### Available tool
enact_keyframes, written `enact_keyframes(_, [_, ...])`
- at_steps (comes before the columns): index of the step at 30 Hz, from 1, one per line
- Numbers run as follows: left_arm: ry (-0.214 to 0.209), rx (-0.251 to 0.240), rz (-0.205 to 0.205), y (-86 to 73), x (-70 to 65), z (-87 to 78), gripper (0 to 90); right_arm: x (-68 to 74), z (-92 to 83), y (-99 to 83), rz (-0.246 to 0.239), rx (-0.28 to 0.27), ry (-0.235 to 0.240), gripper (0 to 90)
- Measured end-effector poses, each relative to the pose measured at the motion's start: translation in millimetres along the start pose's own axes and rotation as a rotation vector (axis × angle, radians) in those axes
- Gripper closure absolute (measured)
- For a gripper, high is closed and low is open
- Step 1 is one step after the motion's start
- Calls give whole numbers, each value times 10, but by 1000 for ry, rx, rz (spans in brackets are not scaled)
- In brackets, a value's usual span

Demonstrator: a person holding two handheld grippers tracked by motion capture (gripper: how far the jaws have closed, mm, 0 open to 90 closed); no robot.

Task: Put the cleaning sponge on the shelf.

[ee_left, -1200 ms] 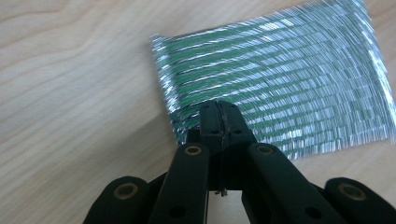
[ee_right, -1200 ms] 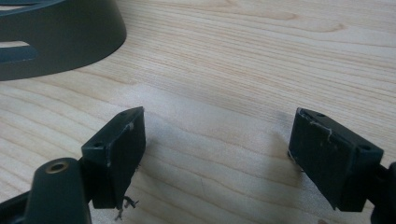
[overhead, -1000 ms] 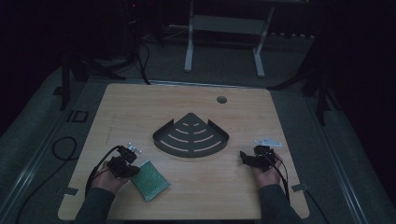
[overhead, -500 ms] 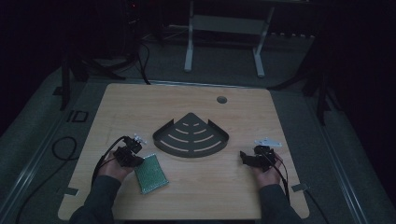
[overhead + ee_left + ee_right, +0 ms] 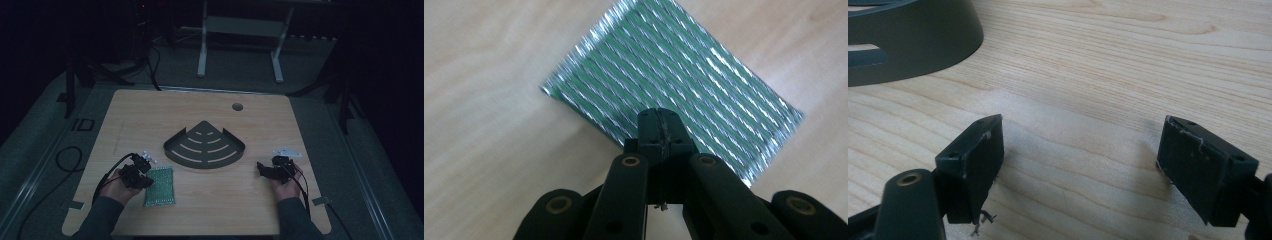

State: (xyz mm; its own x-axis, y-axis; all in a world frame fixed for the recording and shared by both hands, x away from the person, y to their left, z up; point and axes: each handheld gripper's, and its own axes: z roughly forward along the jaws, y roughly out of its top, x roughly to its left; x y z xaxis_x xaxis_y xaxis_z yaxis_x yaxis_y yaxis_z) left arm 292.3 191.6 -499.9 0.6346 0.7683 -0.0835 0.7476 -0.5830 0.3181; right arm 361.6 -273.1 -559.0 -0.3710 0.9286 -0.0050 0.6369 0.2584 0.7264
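Note:
A green pad with silvery stripes point(image 5: 160, 187) lies flat on the wooden table point(image 5: 210, 210) at the front left. My left gripper point(image 5: 146, 177) is at the pad's left edge. In the left gripper view its jaws are pressed together, and the tips point(image 5: 659, 122) sit over the green pad point(image 5: 704, 85). I cannot tell whether they touch it. A dark fan-shaped slotted tray point(image 5: 235, 150) stands at the table's middle. My right gripper point(image 5: 261, 168) rests on the table to the right of it. The right gripper point(image 5: 1080, 165) is open over bare wood, with the tray's wall point(image 5: 913, 40) at the upper left.
A round cable hole point(image 5: 237, 106) sits near the table's far edge. Small white bits point(image 5: 149, 158) lie just beyond the left gripper. A white metal stand point(image 5: 240, 30) is on the floor behind the table, and a black cable point(image 5: 65, 155) loops on the floor at the left.
The green pad has turned from a slanted lie to square with the table's front edge. The left hand shifted slightly toward it. The right hand and its gripper stayed put.

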Motion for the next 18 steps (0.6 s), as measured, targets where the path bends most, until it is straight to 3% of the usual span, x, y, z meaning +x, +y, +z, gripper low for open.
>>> enact_keyframes(5, [-10,49,-14,-44,-2,62,898,0,0,0,0,0,0,182])
enact_keyframes(7, [-11,46,-20,-39,12,69,898,0,0,0,0,0,0,182])
enact_keyframes(18, [43,74,-36,90,145,92,898,0,1,0,0,-1,0,182])
